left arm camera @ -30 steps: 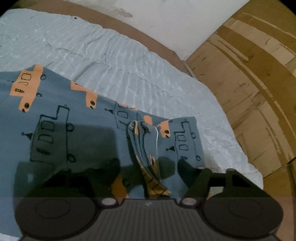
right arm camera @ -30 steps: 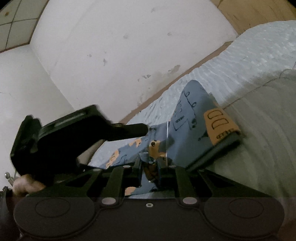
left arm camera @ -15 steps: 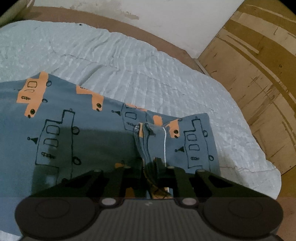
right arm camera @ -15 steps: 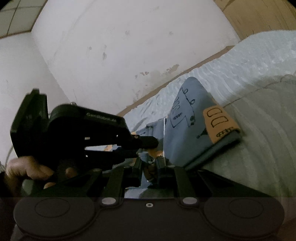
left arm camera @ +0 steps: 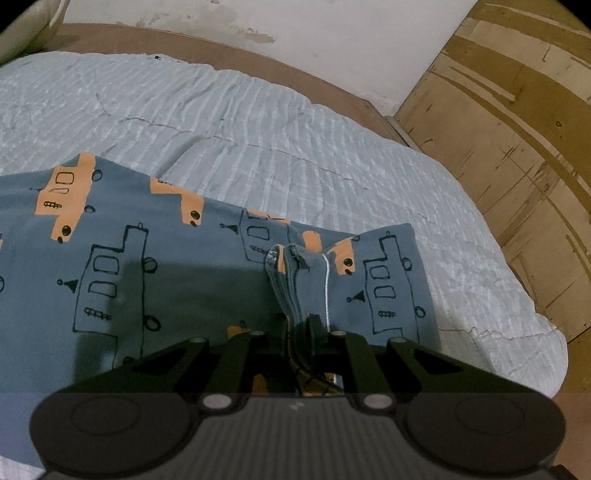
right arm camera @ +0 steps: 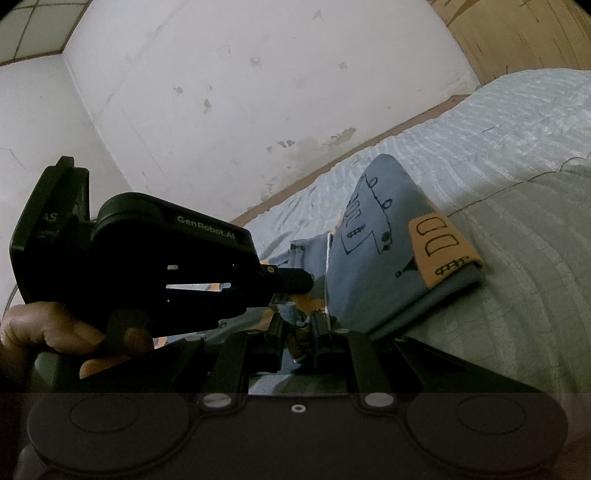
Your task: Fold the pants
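Note:
Blue-grey pants (left arm camera: 177,273) with orange and outlined truck prints lie on the pale quilted bed (left arm camera: 240,122). My left gripper (left arm camera: 298,325) is shut on a bunched fold of the pants with a white drawstring beside it. In the right wrist view the pants (right arm camera: 373,251) rise as a folded flap with an orange patch. My right gripper (right arm camera: 298,328) is shut on the bunched pants edge. The left gripper body (right arm camera: 147,258), held by a hand, sits just left of it, its fingers reaching to the same bunch.
A brown bed frame edge (left arm camera: 258,62) and a stained white wall (left arm camera: 258,22) lie beyond the bed. A wooden panel floor (left arm camera: 517,129) is to the right. The bed's corner (left arm camera: 535,332) drops off at right. A pillow corner (left arm camera: 26,29) shows at top left.
My left gripper has closed on the bunched pants fold; one second ago its fingers stood wide apart. It has moved in beside my right gripper, which kept its hold.

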`<state>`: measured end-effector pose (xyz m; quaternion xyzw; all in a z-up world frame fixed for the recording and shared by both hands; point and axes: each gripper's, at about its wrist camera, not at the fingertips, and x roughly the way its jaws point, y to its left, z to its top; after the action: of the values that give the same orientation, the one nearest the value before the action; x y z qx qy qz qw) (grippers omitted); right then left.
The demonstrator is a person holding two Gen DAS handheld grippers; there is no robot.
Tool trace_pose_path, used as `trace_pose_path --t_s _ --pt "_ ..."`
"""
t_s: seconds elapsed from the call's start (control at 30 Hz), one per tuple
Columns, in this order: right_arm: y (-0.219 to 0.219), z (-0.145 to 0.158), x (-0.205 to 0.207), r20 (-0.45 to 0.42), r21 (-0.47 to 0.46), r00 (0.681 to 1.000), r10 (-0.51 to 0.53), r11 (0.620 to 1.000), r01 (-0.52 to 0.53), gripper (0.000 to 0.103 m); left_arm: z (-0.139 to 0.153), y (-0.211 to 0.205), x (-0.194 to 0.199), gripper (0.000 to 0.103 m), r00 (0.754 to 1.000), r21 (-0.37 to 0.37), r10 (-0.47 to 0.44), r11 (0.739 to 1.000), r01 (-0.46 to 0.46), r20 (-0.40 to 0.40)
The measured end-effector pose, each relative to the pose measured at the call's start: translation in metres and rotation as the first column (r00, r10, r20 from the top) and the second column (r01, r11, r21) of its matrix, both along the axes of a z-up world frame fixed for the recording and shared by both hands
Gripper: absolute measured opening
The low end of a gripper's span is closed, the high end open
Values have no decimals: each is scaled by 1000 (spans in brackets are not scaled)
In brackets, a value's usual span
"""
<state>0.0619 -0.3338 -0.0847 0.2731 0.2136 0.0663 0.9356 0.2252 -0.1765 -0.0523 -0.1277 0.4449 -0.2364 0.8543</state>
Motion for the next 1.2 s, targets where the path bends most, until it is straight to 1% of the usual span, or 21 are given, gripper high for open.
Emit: trace_pose_path --t_s 0.13,0.27,0.4,0.5,0.63,0.73,0.97,1.07,1.2 --pt "0 1 0 -1 -7 1000 2 1000 -3 14 1 1 -1 10 1000 -1 -4 1000 4 7" --pt "3 7 -1 1 -40 1000 4 999 -4 15 6 -1 -2 9 999 -3 -17 1000 17 30" --pt "9 15 -3 18 -108 1000 10 994 -8 15 15 -1 -3 9 998 -14 -37 999 37 52" --pt "14 22 -5 31 -151 999 11 989 -7 15 27 1 -7 8 994 -10 -55 998 56 90" --pt "23 36 -8 66 -215 997 42 976 -27 15 45 16 -10 8 990 1 -63 998 64 127" --pt "35 45 -6 80 -251 993 88 966 -65 15 52 35 -10 8 991 1 -45 999 45 128" --pt "70 56 3 72 -270 972 223 943 -197 15 61 86 -16 8 990 48 18 999 -25 143" --pt "89 55 10 43 -283 956 289 922 -265 15 55 105 -13 8 992 61 53 996 -60 118" --pt "115 48 18 -10 -311 936 353 888 -338 15 37 129 -10 8 993 65 90 993 -96 81"
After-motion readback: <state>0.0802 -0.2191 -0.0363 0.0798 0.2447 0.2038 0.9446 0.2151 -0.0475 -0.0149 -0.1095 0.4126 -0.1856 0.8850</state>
